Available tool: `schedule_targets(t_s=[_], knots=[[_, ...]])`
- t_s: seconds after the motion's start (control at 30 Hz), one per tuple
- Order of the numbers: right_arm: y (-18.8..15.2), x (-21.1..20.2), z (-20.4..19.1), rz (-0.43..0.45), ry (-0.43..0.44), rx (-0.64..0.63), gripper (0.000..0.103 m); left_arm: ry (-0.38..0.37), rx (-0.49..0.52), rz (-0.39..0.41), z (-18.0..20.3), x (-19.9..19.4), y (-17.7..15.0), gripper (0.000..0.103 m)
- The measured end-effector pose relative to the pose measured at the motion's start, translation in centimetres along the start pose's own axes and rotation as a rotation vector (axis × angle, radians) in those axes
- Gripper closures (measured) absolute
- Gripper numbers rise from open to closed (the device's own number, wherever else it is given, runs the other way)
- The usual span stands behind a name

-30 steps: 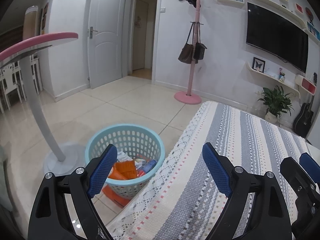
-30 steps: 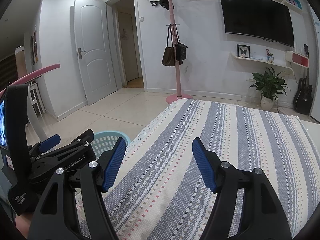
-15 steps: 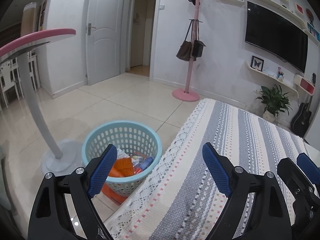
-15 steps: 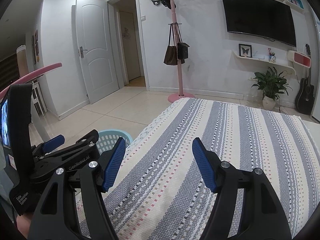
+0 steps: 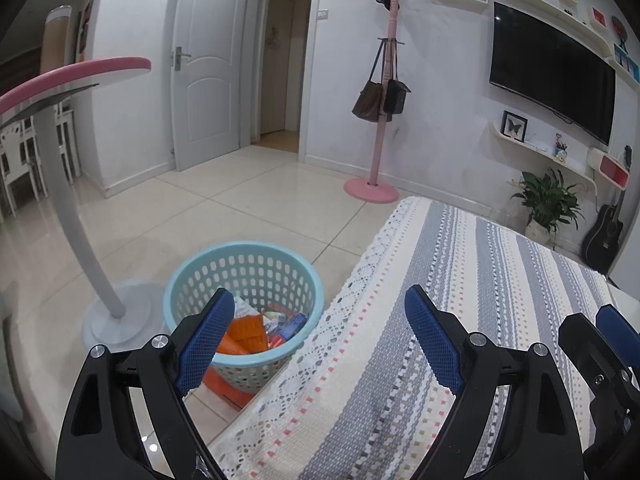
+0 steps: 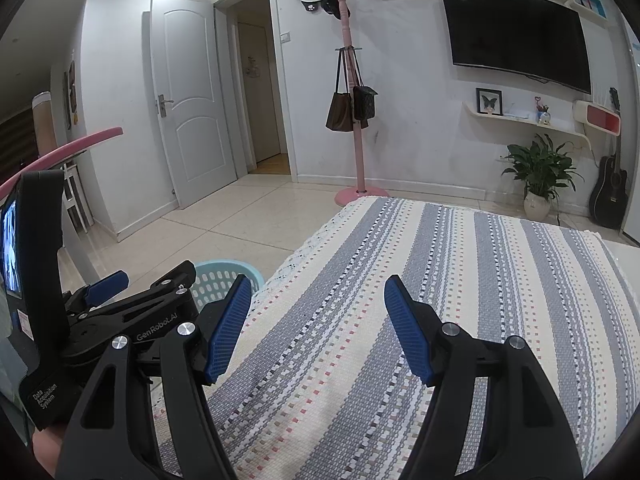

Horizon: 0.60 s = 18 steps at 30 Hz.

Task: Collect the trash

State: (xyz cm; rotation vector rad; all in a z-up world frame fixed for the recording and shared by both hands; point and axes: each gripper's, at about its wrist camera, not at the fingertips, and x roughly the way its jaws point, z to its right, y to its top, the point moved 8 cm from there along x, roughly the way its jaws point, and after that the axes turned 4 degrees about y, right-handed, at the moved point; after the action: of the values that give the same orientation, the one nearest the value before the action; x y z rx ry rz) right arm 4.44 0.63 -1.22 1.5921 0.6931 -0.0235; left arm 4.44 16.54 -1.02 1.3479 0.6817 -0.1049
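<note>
Left gripper (image 5: 320, 328): one, spread wide, nothing held. Right gripper (image 6: 318, 328): one, likewise released and bare.

Basket (image 5: 200, 276): one, pale blue, on the floor left of the striped cloth (image 5: 460, 320). Trash (image 5: 248, 328) is seen inside it; pieces uncountable. One orange item (image 5: 224, 388) lies under its near side.

Risk: that item could be overlooked, being half hidden.
</note>
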Motion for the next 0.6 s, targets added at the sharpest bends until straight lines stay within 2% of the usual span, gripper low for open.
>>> schedule_targets(t_s=[0.6], knots=[[0.03, -0.17, -0.35, 0.002, -0.008, -0.006, 0.038, -0.005, -0.011, -0.014, -0.10, 0.17, -0.02, 0.016]])
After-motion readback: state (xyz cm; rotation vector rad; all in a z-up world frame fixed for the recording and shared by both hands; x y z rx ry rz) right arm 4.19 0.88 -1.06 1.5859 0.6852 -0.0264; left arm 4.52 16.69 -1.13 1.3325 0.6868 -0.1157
